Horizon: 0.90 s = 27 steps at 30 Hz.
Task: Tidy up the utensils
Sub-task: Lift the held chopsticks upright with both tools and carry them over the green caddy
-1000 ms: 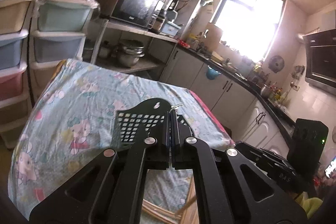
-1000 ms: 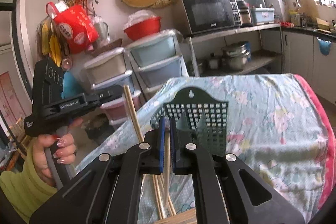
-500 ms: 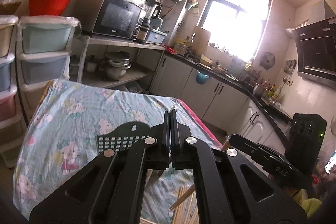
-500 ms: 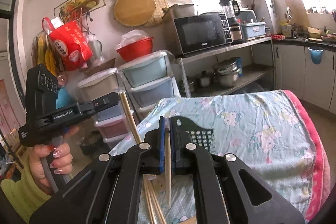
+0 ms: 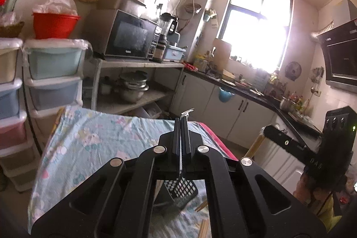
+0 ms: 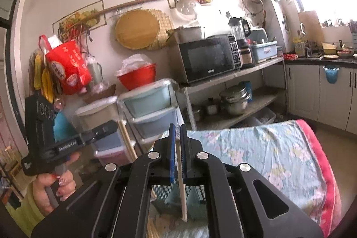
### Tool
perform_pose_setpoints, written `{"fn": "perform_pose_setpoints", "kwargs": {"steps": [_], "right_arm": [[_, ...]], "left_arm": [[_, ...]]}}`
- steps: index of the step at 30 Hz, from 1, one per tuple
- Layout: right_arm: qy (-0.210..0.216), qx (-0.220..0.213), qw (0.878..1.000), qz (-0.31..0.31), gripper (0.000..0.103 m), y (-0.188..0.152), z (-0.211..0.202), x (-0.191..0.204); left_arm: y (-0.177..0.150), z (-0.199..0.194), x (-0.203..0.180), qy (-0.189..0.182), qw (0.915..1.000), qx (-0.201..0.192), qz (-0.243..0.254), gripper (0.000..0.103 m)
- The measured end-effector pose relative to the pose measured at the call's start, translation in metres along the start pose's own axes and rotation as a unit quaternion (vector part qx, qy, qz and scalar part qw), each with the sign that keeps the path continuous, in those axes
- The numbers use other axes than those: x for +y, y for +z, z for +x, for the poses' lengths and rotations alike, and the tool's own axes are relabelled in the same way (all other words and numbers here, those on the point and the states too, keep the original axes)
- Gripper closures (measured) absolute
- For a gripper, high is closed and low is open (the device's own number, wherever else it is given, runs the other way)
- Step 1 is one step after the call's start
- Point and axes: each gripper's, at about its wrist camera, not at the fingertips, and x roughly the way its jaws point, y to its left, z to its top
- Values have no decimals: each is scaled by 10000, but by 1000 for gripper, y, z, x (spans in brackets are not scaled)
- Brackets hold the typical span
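Each claw, left [image 5: 181, 124] and right [image 6: 176, 133], pinches one chopstick [image 6: 181, 180] above the black utensil basket [image 5: 181, 190] on the tabletop [image 5: 93, 139].

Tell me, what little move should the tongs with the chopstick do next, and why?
Probably lower the chopstick tip-first into the dark basket just beneath. The right tongs are shut on it, it hangs nearly upright over the basket, and more chopsticks lie loose on the cloth waiting.
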Motion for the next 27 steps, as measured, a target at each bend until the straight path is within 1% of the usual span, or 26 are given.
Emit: {"fn": "perform_pose_setpoints", "kwargs": {"steps": [7,11,20,27], "right_arm": [[-136,-134,9998,3,99,22,20,-6],[-265,-111,9996,-59,98,24,34,-8],[-352,179,9992,3,98,8,69,-16],[-351,338,9988,86,98,-7,82,-21]], "left_arm": [[12,8,10,211,9995,-212,-52,103],[10,19,19,264,9993,-177,-185,103],[-6,41,34,377,9989,8,-268,103],[-20,51,40,403,9986,192,-299,103]]}}
